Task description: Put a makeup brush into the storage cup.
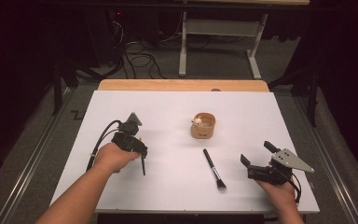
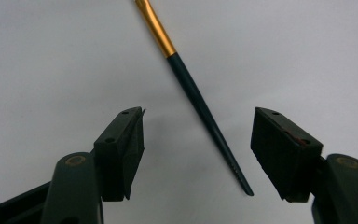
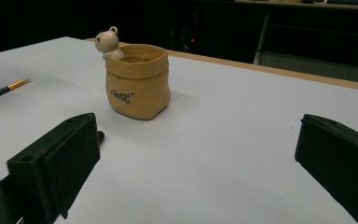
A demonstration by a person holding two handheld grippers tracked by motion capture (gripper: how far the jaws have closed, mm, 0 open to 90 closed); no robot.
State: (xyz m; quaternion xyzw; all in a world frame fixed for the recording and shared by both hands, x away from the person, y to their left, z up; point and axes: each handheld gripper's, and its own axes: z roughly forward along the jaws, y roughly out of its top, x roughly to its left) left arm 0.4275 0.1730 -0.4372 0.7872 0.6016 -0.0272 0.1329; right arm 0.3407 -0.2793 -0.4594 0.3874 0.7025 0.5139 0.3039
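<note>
A person's left gripper (image 2: pixel 198 140) hangs point-down over a slim dark-green paintbrush with a gold ferrule (image 2: pixel 193 91) lying flat on the white table (image 1: pixel 177 186), at about eight o'clock from the tan pouch-shaped ceramic cup with a small bear figure on its rim (image 1: pixel 203 126). Its jaws stand roughly half open, one either side of the tapered handle, pads clear of it and gripping nothing, a straddle that appears meant to line up a pinch on the thin shaft near its tail end. At the table's four o'clock, the right gripper (image 1: pixel 257 154) rests low with jaws spread wide and empty, aimed at the cup as if waiting its turn. A second, black-handled makeup-style brush (image 1: pixel 214 168) lies loose at six o'clock from the cup, between the two hands. The cup stands upright, open mouth up, seemingly ready to take brushes.
</note>
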